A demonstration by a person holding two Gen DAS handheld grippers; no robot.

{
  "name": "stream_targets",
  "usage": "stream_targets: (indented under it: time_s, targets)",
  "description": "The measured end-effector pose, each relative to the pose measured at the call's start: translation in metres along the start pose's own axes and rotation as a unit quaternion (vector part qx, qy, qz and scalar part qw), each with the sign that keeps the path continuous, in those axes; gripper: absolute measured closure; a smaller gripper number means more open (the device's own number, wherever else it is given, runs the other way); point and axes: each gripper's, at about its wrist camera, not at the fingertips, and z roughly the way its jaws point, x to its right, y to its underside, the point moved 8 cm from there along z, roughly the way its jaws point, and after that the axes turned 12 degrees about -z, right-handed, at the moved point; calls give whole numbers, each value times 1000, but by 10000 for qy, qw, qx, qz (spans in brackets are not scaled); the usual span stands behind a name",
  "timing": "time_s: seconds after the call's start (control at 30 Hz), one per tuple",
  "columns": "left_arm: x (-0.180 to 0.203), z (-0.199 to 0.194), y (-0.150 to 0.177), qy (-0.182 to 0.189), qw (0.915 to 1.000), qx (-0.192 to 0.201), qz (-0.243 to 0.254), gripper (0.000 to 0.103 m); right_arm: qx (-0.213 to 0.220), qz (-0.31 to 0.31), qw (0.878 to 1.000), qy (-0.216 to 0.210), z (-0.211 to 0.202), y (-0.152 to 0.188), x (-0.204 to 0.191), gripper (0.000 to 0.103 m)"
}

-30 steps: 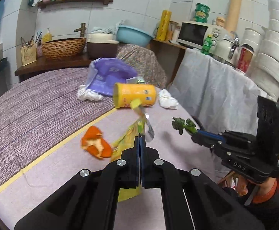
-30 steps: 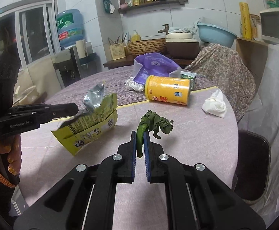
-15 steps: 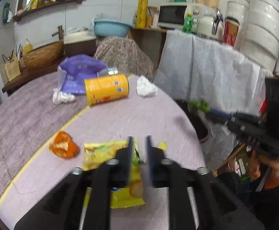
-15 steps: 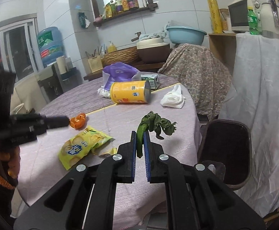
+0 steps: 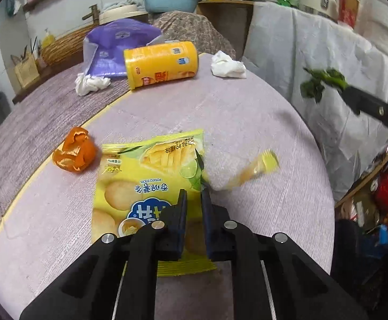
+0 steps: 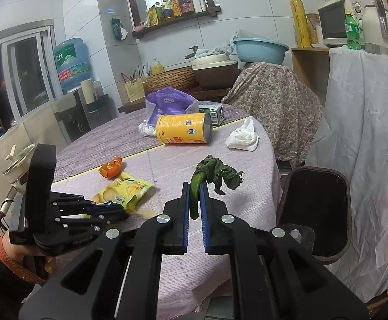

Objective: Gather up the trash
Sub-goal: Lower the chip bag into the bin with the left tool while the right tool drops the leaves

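Two grippers: right gripper [image 6: 194,196] clamped on one wilted green vegetable scrap [image 6: 215,172], held near the dark bin [image 6: 318,208] beside the table [image 6: 220,184]; left gripper [image 5: 194,200] over one yellow chip bag [image 5: 146,184], jaws just closing, nearly together, grip uncertain. On the table: one orange peel [image 5: 74,154], one yellow canister [image 5: 162,62] on its side, two crumpled white tissues [image 5: 227,65], one purple bag [image 5: 119,45].

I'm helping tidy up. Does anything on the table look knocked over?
Yes. The yellow cylindrical snack can lies on its side near the table's far edge, between the white crumpled tissues, instead of standing upright.
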Motion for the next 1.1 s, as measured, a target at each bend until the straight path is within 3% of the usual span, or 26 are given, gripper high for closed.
stream_targets:
  time_s: [0.13,0.33,0.47,0.7,0.9,1.1]
  targets:
    - [-2,-6,-4,66,9998,133,-114,101,16,23,10000,29,-1,1,2,94]
    - [12,-35,-24,592,9969,443,-277,101,42,89,9999,115,-3,3,10,94]
    - [37,-56,-45,969,9927,712,-103,101,51,158,9996,213,-5,4,18,94]
    - [97,-58,-79,1670,9820,827,312,101,48,410,9973,601,-14,11,61,94]
    - [163,-41,-105,2230,9700,692,685,101,-304,925,9900,1019,2,38,131,94]
    - [230,10,-118,2510,9644,198,802,101,-845,1406,9808,1052,47,83,180,94]
